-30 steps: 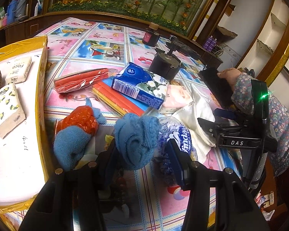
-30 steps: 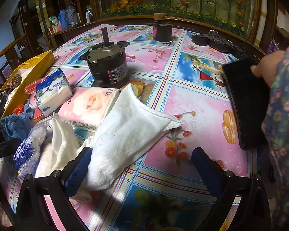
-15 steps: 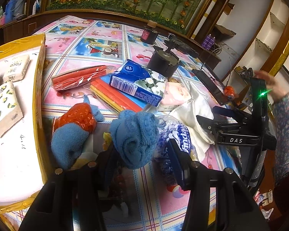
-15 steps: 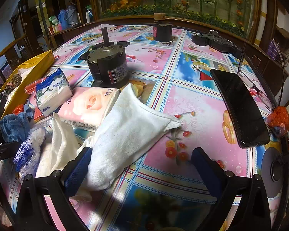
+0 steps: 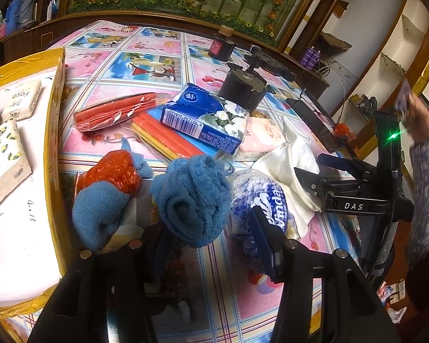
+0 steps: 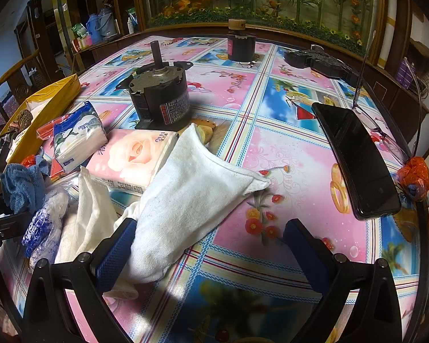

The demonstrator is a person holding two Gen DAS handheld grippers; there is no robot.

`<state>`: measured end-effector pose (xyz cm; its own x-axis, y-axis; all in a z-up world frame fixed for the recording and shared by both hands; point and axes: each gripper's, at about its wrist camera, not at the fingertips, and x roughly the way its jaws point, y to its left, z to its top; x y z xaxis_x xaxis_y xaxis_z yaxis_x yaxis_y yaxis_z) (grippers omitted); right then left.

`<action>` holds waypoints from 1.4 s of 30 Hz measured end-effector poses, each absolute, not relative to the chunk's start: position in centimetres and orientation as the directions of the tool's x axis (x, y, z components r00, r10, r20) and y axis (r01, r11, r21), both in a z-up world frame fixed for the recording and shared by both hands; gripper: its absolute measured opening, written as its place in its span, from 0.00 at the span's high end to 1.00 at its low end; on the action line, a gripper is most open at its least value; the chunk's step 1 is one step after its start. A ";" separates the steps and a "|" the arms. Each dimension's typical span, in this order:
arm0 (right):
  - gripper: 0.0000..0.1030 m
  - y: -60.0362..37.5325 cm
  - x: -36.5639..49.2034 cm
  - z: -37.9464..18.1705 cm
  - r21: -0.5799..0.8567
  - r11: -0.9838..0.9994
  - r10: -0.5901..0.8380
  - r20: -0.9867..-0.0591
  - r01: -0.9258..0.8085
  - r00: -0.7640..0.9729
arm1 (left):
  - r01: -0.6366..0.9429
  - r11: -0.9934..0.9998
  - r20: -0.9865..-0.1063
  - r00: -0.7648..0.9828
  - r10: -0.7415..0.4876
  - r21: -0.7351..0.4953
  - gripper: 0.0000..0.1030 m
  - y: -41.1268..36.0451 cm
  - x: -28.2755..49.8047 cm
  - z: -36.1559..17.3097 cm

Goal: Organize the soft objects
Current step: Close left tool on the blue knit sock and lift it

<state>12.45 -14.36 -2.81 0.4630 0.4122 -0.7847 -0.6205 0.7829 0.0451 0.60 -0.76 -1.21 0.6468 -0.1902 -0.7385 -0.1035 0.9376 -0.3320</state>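
Left gripper: fingers spread, rolled blue towel sitting between them, grip unclear.
Right gripper: fingers wide apart, white cloth against one.
Yellow box: two tissue packs inside.

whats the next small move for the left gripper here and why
Probably close the left gripper on the rolled blue towel. The towel sits between its open fingers, but a gap shows beside the right finger, so nothing is clamped. The yellow-rimmed box, already holding tissue packs, lies just to the left, a likely drop spot. The right gripper is open over the white cloth.
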 end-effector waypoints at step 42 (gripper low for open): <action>0.00 -14.4 12.5 -2.8 0.045 0.783 0.412 -0.785 -0.621 0.462 | -0.158 0.930 -0.753 0.638 -0.161 -0.332 0.77 -0.2 0.9 -1.6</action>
